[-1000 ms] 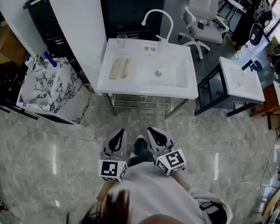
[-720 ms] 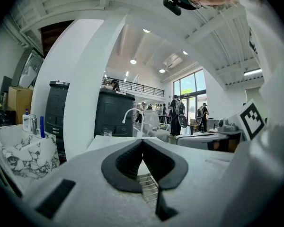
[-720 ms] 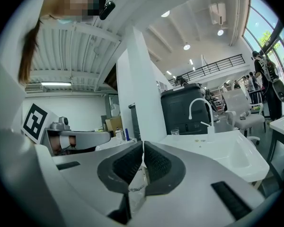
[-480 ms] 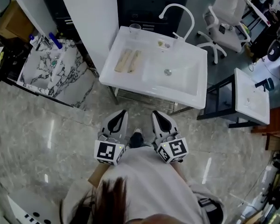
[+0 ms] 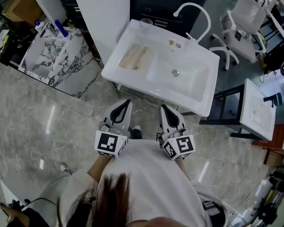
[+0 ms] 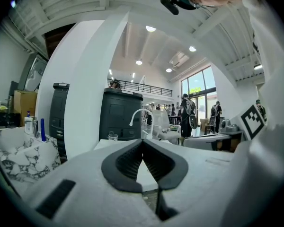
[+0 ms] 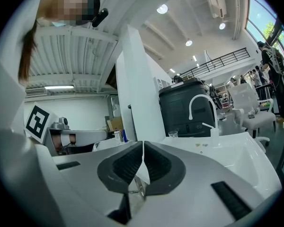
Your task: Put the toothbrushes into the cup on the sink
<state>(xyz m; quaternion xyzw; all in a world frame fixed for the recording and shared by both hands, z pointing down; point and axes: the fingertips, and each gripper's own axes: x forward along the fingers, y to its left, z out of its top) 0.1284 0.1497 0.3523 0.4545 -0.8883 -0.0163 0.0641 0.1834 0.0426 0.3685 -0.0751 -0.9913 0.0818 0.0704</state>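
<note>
Toothbrushes [image 5: 130, 56]: two tan sticks lying side by side on the flat left ledge of the sink [image 5: 199, 91], right next to the basin. The clear cup [image 5: 145, 24] sits at the back corner of that same ledge, near the brushes' far ends.

My guess is they're light, stiff and a bit slidey on that glossy surface. I'd pinch one across the middle of the handle and lift it straight up. I'd also go easy around the cup, since it looks thin and tippy.

The left gripper [image 5: 126, 103] and right gripper [image 5: 164, 109] are both closed with nothing between the jaws. They're held roughly level over the floor, well short of the sink's front edge. The brushes are pretty much dead ahead of the left gripper, and ahead and to the left of the right one.
</note>
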